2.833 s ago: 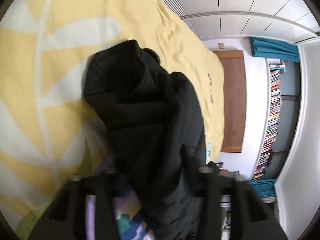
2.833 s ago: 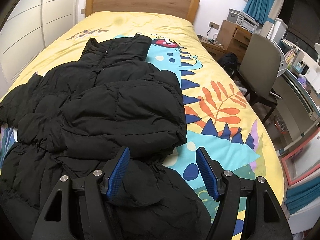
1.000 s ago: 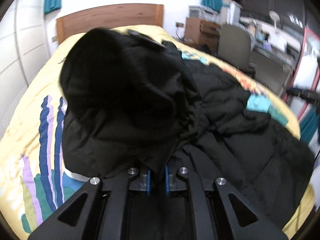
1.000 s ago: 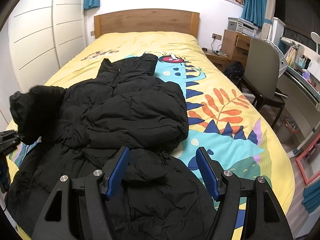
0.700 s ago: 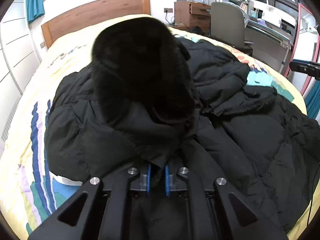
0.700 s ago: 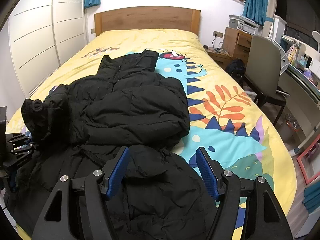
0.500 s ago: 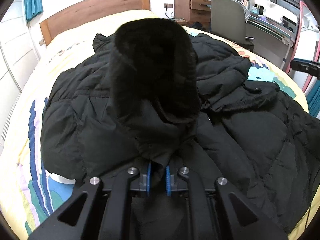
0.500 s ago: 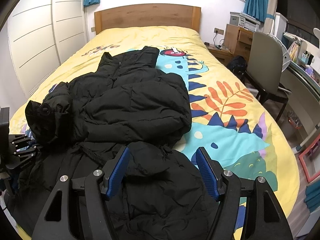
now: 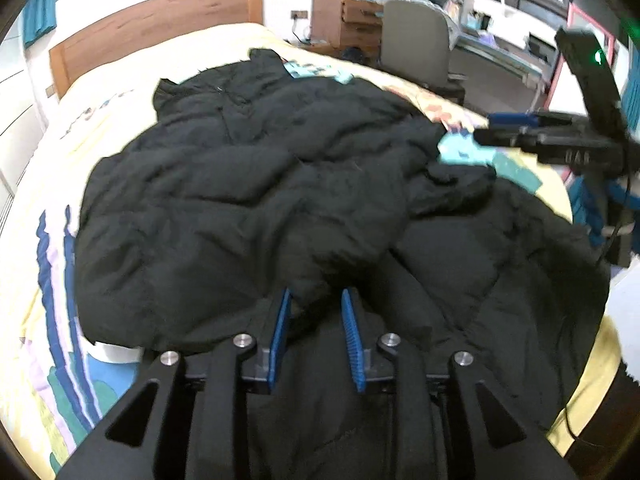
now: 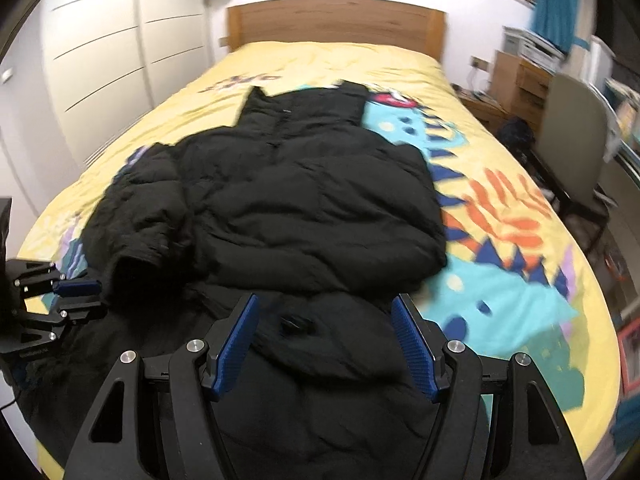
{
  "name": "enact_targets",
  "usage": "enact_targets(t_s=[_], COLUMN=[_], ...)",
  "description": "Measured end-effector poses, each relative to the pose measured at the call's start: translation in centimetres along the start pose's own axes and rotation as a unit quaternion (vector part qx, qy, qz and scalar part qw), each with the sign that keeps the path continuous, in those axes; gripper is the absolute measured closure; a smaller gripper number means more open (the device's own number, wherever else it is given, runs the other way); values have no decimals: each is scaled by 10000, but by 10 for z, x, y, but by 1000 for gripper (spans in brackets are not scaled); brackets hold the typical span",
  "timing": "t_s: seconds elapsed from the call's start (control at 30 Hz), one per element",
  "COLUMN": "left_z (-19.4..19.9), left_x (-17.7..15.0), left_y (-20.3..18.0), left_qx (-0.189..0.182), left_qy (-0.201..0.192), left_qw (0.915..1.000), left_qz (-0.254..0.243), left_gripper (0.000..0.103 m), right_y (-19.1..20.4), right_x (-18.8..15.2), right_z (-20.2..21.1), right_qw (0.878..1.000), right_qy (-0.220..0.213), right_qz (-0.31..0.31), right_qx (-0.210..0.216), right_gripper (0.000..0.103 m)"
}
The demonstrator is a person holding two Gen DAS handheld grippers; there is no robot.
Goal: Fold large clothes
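A big black puffer jacket (image 9: 240, 184) (image 10: 304, 208) lies spread on the bed, collar toward the headboard. Its left sleeve (image 10: 140, 216) lies folded in over the body. My left gripper (image 9: 315, 294) (image 10: 76, 296) sits low at the sleeve's cuff end. Its jaws are opening, and a ridge of black fabric lies loose between the blue pads (image 9: 280, 328). My right gripper (image 10: 325, 300) (image 9: 500, 128) hovers open over the jacket's crumpled lower part, gripping nothing.
The yellow cartoon-print duvet (image 10: 320, 60) covers the bed up to a wooden headboard (image 10: 336, 24). White wardrobe doors (image 10: 100, 52) run along the left. A chair (image 10: 572, 120), a desk and a wooden nightstand (image 10: 516, 80) stand at the right.
The left gripper's jaws have parted, and the sleeve they held up has dropped flat onto the jacket's body. The right gripper has come lower and closer to the jacket.
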State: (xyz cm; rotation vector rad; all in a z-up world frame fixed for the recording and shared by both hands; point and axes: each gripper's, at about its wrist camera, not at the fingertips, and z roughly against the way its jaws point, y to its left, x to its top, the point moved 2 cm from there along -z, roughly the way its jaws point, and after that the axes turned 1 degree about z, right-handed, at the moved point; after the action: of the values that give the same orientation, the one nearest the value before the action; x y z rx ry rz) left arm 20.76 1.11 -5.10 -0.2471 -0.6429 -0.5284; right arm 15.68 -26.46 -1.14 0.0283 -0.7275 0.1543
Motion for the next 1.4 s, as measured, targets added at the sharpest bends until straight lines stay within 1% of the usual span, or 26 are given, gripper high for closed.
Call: enact_targets(t_s=[0.07, 0.17, 0.3, 0.4, 0.47, 0.53, 0.67, 0.73, 0.8, 0.9, 0.97, 1.1, 1.17, 1.3, 1.4], left_z=[3, 8, -2, -18, -32, -50, -82, -94, -96, -89, -77, -54, -49, -51, -58], left_x=[11, 29, 54, 65, 64, 57, 37, 31, 31, 38, 45, 61, 65, 65, 62], left_y=[18, 57, 116, 149, 163, 170, 165, 164, 165, 162, 153, 121, 104, 86, 89], left_qx=[133, 556, 666, 703, 681, 562, 578, 598, 594, 726, 849, 776, 728, 710, 963], left_qy=[-59, -151, -187, -137, -86, 43, 340, 412, 460, 512, 414, 118, 41, -18, 9], left_qw=[9998, 9979, 9934, 9896, 9869, 9846, 9829, 9815, 9804, 9799, 9809, 9852, 9864, 9839, 9796], left_qz=[145, 303, 911, 1249, 1459, 1657, 1714, 1773, 1820, 1785, 1703, 1525, 1471, 1641, 1766], left_gripper=[77, 77, 77, 77, 77, 77, 77, 76, 76, 76, 76, 76, 76, 76, 76], right_y=[19, 55, 104, 142, 162, 180, 193, 190, 182, 164, 149, 114, 94, 54, 43], right_x=[13, 34, 61, 77, 79, 74, 52, 40, 32, 21, 15, 7, 8, 12, 17], right_z=[-3, -10, -21, -37, -51, -71, -109, -122, -126, -120, -110, -83, -70, -53, -49], right_qw=[9996, 9968, 9895, 9823, 9782, 9748, 9711, 9708, 9710, 9719, 9727, 9770, 9804, 9859, 9865], right_qy=[-63, -156, -294, -318, -262, -103, 317, 471, 561, 647, 665, 491, 349, 126, 28], right_qz=[224, 640, 1107, 1402, 1582, 1707, 1840, 1825, 1767, 1658, 1552, 1358, 1312, 1164, 1118], right_qx=[175, 462, 878, 1199, 1320, 1433, 1484, 1482, 1508, 1542, 1590, 1567, 1427, 1192, 1199], right_gripper=[35, 35, 35, 35, 35, 35, 35, 35, 35, 35, 35, 35, 35, 35, 35])
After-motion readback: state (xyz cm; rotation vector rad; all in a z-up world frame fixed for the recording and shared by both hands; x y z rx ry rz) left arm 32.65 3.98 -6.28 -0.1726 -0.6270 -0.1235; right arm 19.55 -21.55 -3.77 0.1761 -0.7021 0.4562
